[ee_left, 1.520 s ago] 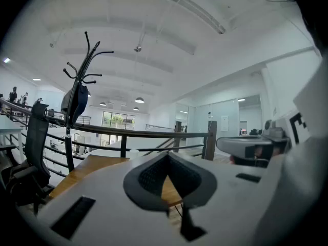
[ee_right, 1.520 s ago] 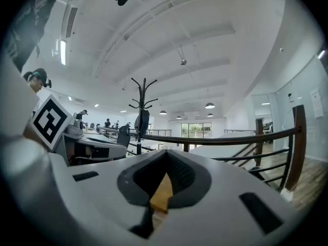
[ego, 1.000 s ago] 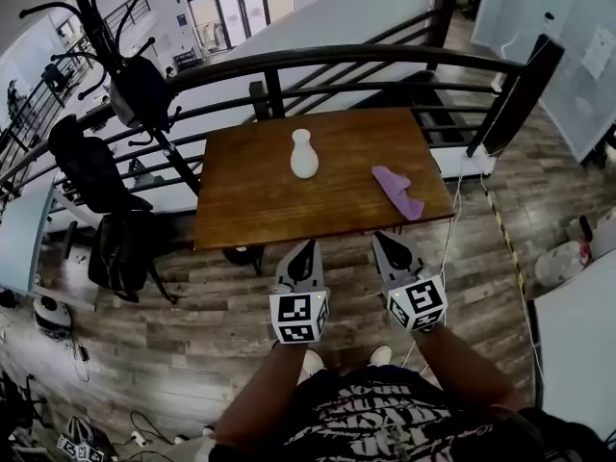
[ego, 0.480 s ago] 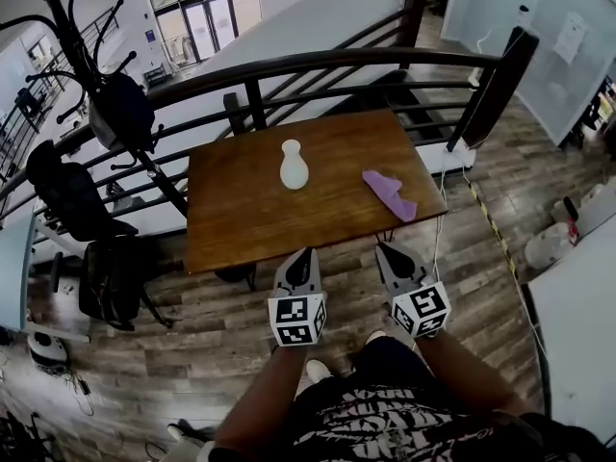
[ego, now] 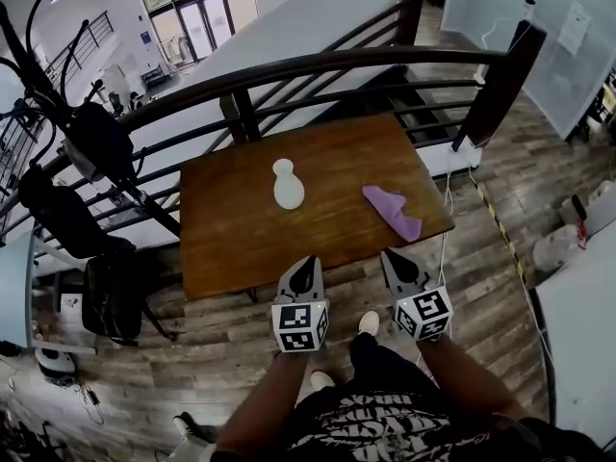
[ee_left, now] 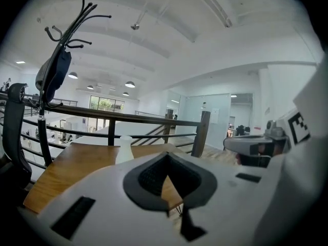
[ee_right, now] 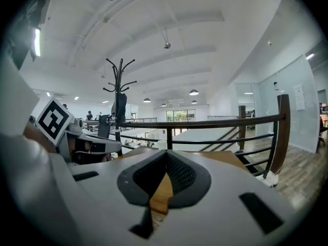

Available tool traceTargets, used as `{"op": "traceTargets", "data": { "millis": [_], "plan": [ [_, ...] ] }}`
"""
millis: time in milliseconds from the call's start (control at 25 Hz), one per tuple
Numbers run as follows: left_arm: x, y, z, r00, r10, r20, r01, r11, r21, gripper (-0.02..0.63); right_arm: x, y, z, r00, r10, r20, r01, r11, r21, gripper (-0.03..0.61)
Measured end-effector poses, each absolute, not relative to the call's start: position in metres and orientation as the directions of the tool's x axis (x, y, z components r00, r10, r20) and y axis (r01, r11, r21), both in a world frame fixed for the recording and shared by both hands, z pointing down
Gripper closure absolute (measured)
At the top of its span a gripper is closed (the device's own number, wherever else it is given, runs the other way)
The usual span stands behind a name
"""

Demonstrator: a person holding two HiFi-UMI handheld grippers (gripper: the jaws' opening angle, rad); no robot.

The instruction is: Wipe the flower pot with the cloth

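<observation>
Worktop: a square brown wooden worktop (ego: 241, 243) stands against a dark metal railing (ego: 318, 65) on a wood-plank floor (ego: 226, 349).

Task items: a white vase-shaped flower pot (ego: 287, 185) stands upright on the worktop, near its middle and slightly to the left. A crumpled purple cloth (ego: 393, 211) lies flat on the same surface, close to the right-hand edge. Pot and cloth are apart and not touching. Neither item is in contact with a tool.

Left tool (ego: 305, 264): held low in front of the person, with its tip just at the near edge of the worktop and pointing towards the pot. In the left gripper view the jaws are together at the tips and nothing sits between them. Only the wood surface shows through the gap behind the tips. The pot appears ahead, a little left of the jaw line.

Right tool (ego: 393, 257): held beside the left one, also just at the near edge, on the cloth's side. In the right gripper view its jaws are closed tip to tip and empty.

Surroundings: a black coat stand carrying a dark bag (ego: 91, 142) and a black chair (ego: 53, 210) stand to the left, well apart from the worktop. The person's light shoes (ego: 368, 323) are on the floor below the tools.
</observation>
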State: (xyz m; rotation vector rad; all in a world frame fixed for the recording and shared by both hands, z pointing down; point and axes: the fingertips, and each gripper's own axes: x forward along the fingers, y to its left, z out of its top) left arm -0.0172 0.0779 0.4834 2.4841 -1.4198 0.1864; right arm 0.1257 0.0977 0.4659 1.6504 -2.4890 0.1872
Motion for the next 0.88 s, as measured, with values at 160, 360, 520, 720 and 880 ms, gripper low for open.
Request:
{"op": "traceTargets", "data": {
  "millis": [160,360,520,720,880],
  "plan": [
    [0.004,0.032,0.492,0.491,-0.830,0.265,-0.871,-0.464,0.161,0.615,0.143,0.048,0.475,-0.411,-0.890,0.198,-0.910,0.413,-0.035,0.584],
    [0.024,-0.016,0.498,0.465,-0.834,0.297,-0.885,-0.438,0.156,0.615,0.160,-0.006,0.483,-0.455,-0.865,0.213,-0.889,0.452,-0.065,0.585],
    [0.041,-0.050,0.506,0.435,-0.842,0.320,-0.900,-0.405,0.157,0.615,0.173,-0.039,0.489,-0.493,-0.842,0.221,-0.869,0.490,-0.072,0.585],
    [0.061,-0.076,0.513,0.417,-0.840,0.347,-0.909,-0.390,0.148,0.615,0.189,-0.069,0.498,-0.520,-0.819,0.243,-0.853,0.515,-0.089,0.584],
    [0.073,-0.090,0.524,0.428,-0.819,0.382,-0.903,-0.403,0.148,0.615,0.206,-0.088,0.527,-0.491,-0.796,0.354,-0.868,0.481,-0.124,0.584]
  ]
}}
